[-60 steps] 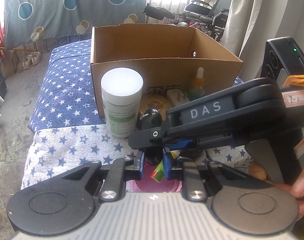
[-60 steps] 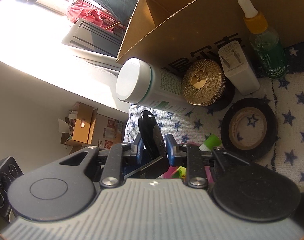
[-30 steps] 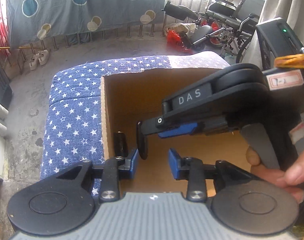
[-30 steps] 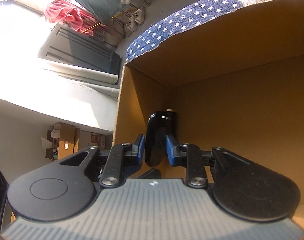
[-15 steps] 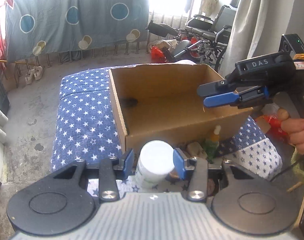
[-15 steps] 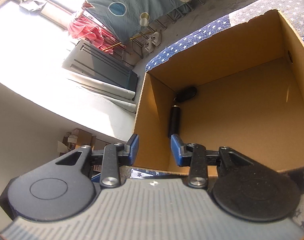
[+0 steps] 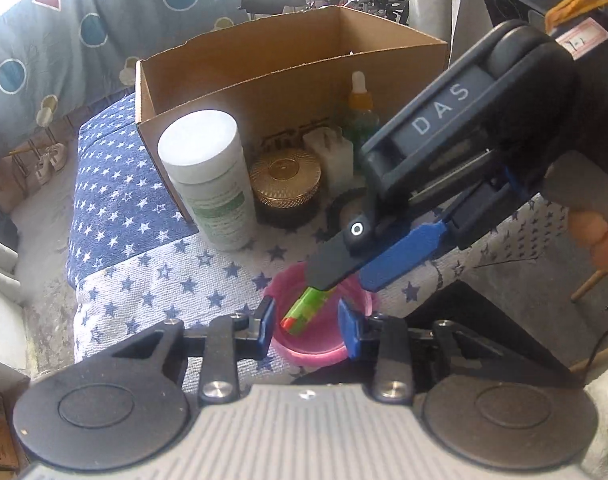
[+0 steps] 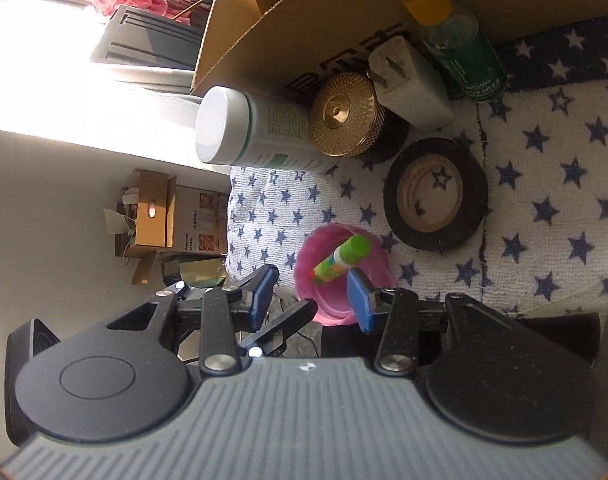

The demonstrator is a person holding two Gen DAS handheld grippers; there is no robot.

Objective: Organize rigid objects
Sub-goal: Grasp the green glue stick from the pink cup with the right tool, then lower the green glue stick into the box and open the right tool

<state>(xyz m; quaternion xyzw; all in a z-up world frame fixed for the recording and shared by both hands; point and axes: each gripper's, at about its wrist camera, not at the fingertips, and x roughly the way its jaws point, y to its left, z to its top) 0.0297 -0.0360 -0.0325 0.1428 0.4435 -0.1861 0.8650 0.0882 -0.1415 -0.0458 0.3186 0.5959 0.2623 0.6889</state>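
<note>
A pink cup stands on the star-patterned cloth with a green glue stick leaning in it. My left gripper is open, its fingers either side of the cup. My right gripper is open just above the cup; it also shows in the left wrist view, reaching down from the right over the glue stick. The open cardboard box stands behind.
In front of the box stand a white bottle, a gold-lidded jar, a white charger plug, a green dropper bottle and a black tape roll. The cushion's edge drops off to the left.
Both grippers have come back from over the box and dropped low to the pink cup. The right gripper let go of the black key fob in the box and now hangs open.
</note>
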